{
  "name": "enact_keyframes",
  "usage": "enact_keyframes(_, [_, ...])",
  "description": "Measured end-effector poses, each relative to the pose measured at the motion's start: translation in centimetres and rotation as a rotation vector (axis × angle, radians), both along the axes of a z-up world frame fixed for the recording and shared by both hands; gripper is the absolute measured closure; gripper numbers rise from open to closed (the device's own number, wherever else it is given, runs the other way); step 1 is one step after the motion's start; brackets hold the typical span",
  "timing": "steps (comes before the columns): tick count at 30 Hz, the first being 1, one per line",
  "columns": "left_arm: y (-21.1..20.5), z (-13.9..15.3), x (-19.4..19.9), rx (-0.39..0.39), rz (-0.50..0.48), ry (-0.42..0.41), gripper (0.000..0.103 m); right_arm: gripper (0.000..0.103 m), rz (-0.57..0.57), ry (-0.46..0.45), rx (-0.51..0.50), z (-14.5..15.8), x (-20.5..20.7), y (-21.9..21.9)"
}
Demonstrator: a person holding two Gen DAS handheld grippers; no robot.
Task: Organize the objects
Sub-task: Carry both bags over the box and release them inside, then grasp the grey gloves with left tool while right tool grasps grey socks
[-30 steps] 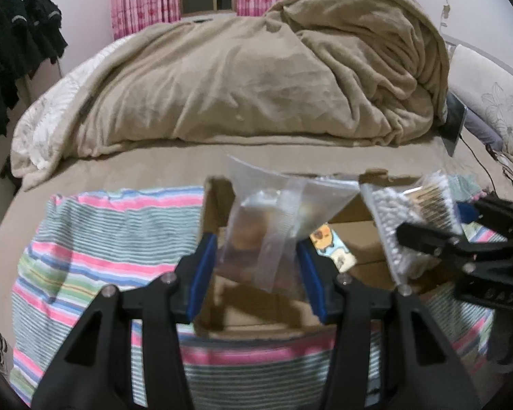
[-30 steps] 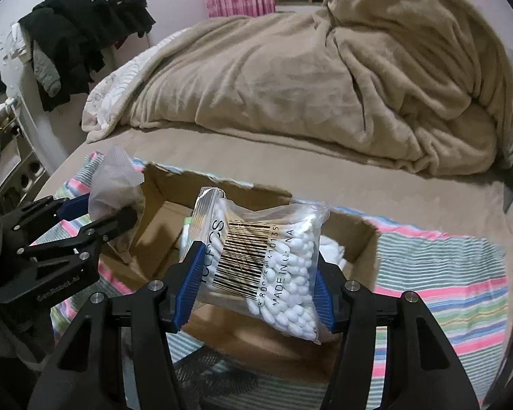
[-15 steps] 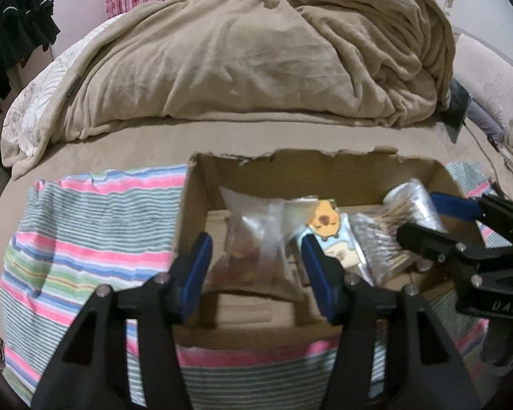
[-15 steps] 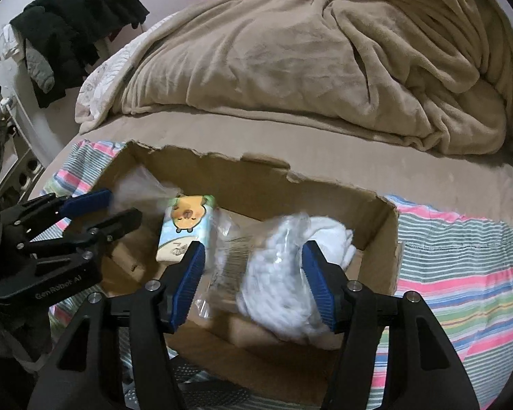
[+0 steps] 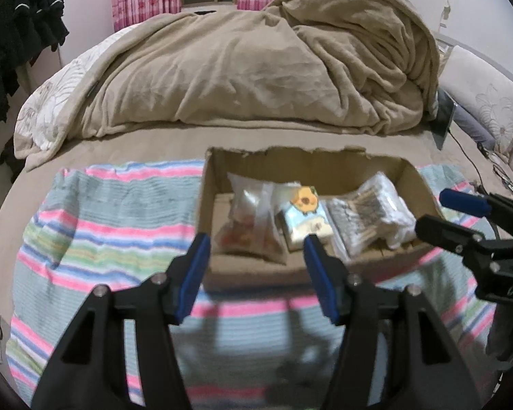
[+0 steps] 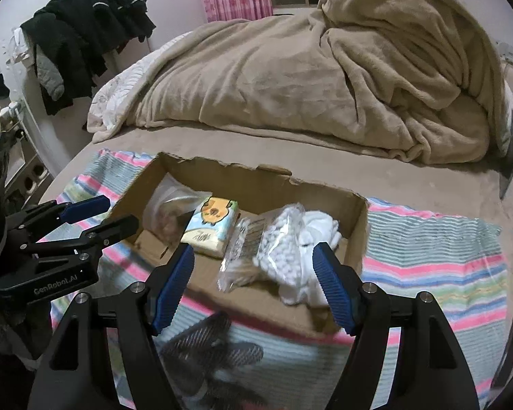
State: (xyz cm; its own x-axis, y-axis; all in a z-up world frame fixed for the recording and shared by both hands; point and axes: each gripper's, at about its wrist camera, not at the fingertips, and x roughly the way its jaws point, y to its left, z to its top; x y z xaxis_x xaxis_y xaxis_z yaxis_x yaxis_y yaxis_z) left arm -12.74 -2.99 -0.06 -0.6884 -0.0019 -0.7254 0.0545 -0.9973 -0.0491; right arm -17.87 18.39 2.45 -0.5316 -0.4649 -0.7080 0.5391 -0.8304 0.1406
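Note:
A shallow cardboard box (image 5: 304,157) (image 6: 355,225) sits on a striped towel on the bed. Inside lie a clear bag of brownish snacks (image 5: 248,229) (image 6: 164,212), a tissue pack with a cartoon animal (image 5: 304,218) (image 6: 212,229) and a clear bag of cotton swabs (image 5: 362,218) (image 6: 277,249). My left gripper (image 5: 256,273) hangs in front of the box, jaws opening, nothing between them. My right gripper (image 6: 253,283) is also pulled back from the box, jaws opening wide and empty. Each gripper shows in the other's view, the right gripper (image 5: 461,218) and the left gripper (image 6: 95,218).
The striped towel (image 5: 95,225) (image 6: 434,256) covers the near part of the bed. A rumpled beige blanket (image 5: 256,75) is heaped behind the box. Dark clothes (image 6: 85,30) hang at the left wall. A dark mesh item (image 6: 215,348) lies on the towel below my right gripper.
Both bags were let go and now lie in the box. Both grippers opened and drew back toward me, away from the box.

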Motion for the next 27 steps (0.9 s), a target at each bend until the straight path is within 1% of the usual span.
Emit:
enact_keyframes(8, [0.1, 0.5, 3.3, 0.015, -0.001, 0.008, 0.044, 0.028, -0.009, 0.003, -0.002, 0.4, 3.1, 1.4])
enact_keyframes(12, [0.2, 0.4, 4.3, 0.018, -0.005, 0.003, 0.044, 0.028, -0.005, -0.001, 0.003, 0.1, 4.2, 1.5])
enact_keyframes(20, [0.2, -0.4, 5.9, 0.040, 0.000, -0.015, 0.044, 0.028, 0.014, -0.001, 0.020, -0.5, 5.5, 1.2])
enact_keyframes(27, [0.4, -1.9, 6.6, 0.054, 0.003, -0.053, 0.044, 0.028, 0.041, -0.026, 0.036, -1.9, 6.1, 0.9])
